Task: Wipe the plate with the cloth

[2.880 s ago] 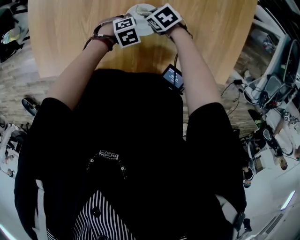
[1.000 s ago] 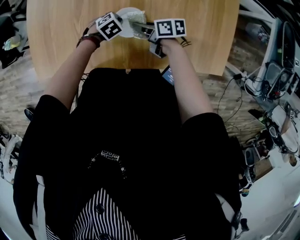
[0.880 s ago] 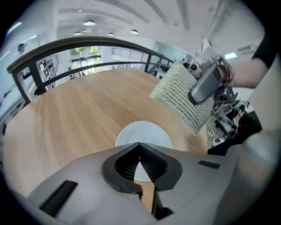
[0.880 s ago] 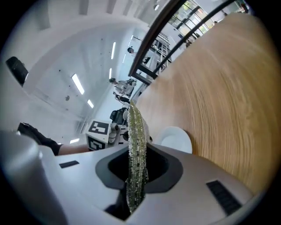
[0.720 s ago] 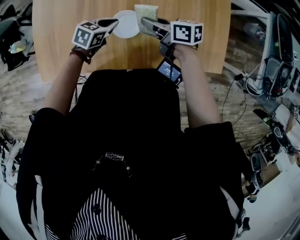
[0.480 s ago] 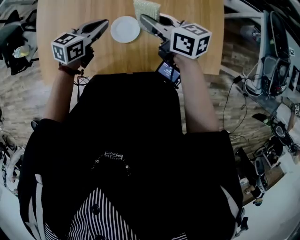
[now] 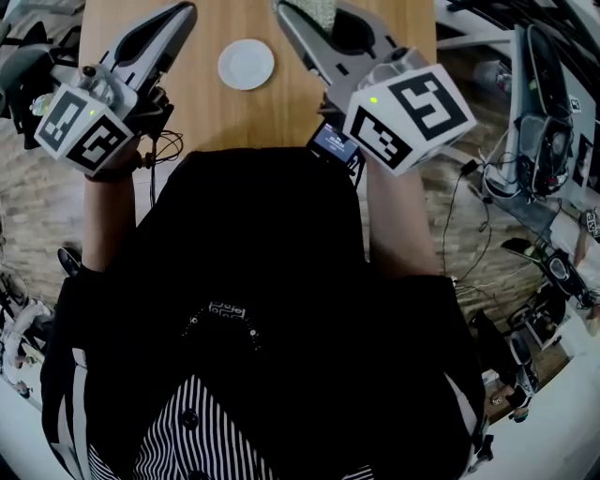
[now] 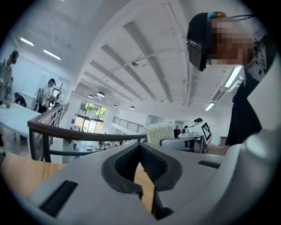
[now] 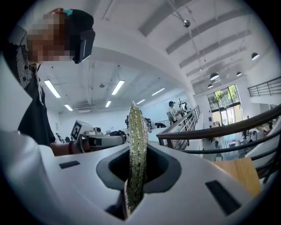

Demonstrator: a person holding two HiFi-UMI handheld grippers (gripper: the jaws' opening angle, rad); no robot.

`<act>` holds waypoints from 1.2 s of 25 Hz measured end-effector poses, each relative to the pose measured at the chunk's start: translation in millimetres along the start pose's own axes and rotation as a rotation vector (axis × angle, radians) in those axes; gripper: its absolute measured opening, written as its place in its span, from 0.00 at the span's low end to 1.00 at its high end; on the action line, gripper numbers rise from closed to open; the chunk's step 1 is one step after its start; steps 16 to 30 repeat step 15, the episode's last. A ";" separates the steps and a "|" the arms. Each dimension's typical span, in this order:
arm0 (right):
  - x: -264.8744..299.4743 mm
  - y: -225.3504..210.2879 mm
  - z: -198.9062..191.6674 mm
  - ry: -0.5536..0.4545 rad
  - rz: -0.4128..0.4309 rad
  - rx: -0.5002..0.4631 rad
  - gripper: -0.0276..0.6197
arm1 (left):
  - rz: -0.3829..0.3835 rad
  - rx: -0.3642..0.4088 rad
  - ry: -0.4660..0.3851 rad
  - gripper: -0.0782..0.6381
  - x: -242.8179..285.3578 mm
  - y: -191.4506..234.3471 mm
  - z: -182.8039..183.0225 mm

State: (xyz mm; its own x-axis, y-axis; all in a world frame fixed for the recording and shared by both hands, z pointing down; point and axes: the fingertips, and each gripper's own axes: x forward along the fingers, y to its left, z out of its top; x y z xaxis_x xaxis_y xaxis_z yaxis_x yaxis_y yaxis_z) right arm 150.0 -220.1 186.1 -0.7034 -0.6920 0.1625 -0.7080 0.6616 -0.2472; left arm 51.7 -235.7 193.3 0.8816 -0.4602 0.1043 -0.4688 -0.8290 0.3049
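A small white plate [image 7: 247, 64] lies flat on the wooden table [image 7: 216, 108], with nothing on it. My right gripper [image 7: 292, 11] is raised high above the table, right of the plate, shut on a pale green cloth [image 7: 319, 9]. The cloth [image 9: 136, 145] stands edge-on between the jaws in the right gripper view. My left gripper [image 7: 183, 11] is held up left of the plate, shut and empty [image 8: 140, 147]. Each gripper view shows the other gripper, the left one [image 9: 94, 140] and the right one [image 8: 186, 141], with the cloth [image 8: 160, 132] sticking up from the right one. Neither gripper touches the plate.
A small screen device [image 7: 335, 142] hangs at the table's near edge by my right forearm. Cables and gear [image 7: 544, 141] crowd the floor to the right. A wooden rail [image 8: 66, 129] crosses behind the left gripper's jaws.
Both grippers have come off the plate, spread apart and risen toward the head camera. The plate stayed on the table and the cloth went up in the right gripper.
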 end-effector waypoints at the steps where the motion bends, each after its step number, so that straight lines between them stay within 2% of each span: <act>1: -1.3 4.1 0.9 -0.003 0.011 -0.009 0.11 | 0.003 0.018 -0.010 0.10 0.5 -6.6 5.8; 5: 0.3 16.5 3.0 -0.025 0.052 -0.009 0.11 | 0.016 0.051 -0.032 0.10 1.9 -19.8 16.2; 15: 10.3 23.7 7.3 -0.026 0.090 -0.022 0.11 | 0.034 0.066 -0.047 0.10 -0.9 -23.3 24.3; 30: 10.3 23.7 7.3 -0.026 0.090 -0.022 0.11 | 0.034 0.066 -0.047 0.10 -0.9 -23.3 24.3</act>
